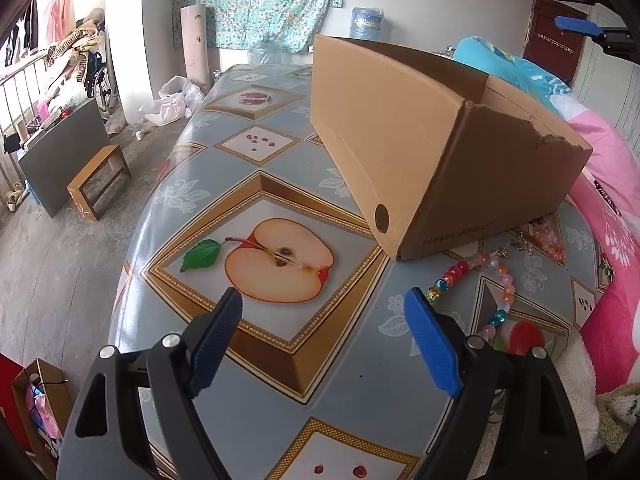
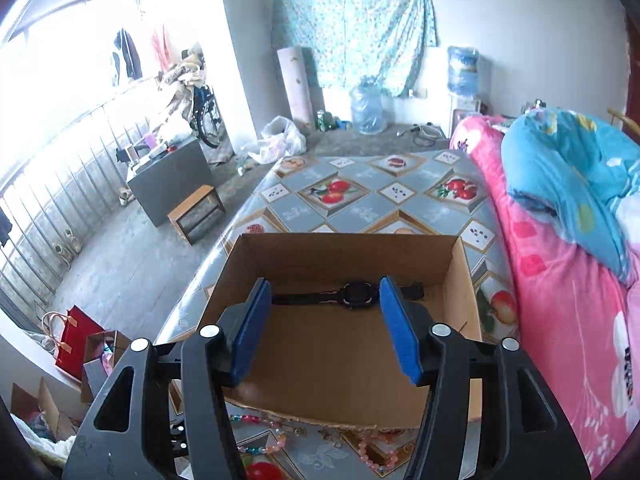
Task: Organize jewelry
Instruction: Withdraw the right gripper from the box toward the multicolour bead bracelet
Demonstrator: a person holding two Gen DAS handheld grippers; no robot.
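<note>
Hovering with jaws apart, both grippers hold nothing above the fruit-patterned table.

Nearest in the left wrist view, the left gripper stands wide over the printed apple; a multicoloured bead bracelet lies on the cloth just beside its right finger, with an orange bead bracelet further on, close against the cardboard box; the right gripper is poised above the open box, nothing between its pads; a black wristwatch lies flat on the box floor, near the far wall; pink and blue bedding borders the table's right side.
</note>
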